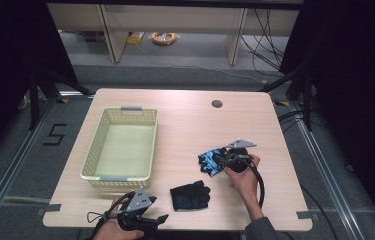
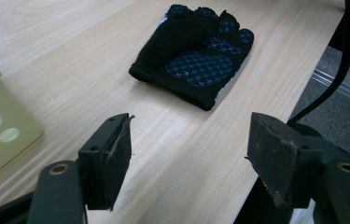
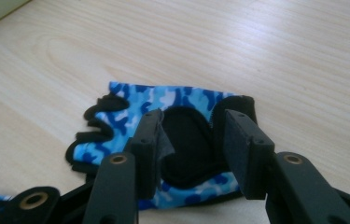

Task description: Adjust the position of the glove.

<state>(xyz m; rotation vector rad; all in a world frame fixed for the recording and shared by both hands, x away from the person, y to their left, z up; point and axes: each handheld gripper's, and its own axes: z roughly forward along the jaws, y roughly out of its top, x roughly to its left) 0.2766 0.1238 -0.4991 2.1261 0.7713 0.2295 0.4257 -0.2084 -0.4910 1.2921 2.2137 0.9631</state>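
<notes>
Two fingerless gloves lie on the wooden table (image 1: 185, 107). The blue camouflage glove (image 1: 210, 161) is right of centre, and the right gripper (image 1: 225, 159) stands over its cuff end. In the right gripper view this glove (image 3: 130, 105) lies flat, back up, with its black cuff opening between the two jaws; the jaws stand part-way apart on either side of the opening, and whether the pads press on the fabric I cannot tell. The black glove (image 1: 190, 195) with a blue dotted palm lies nearer, close to the near edge, well apart from the first. It shows palm up (image 2: 196, 56) in the left gripper view, beyond the left gripper (image 2: 189, 158), whose jaws stand wide apart over bare wood.

One pale yellow perforated basket (image 1: 120, 150) sits at the left of the table. No brand or label can be read on either glove. On the floor at the left, black tape forms a "5" (image 1: 55, 134).
</notes>
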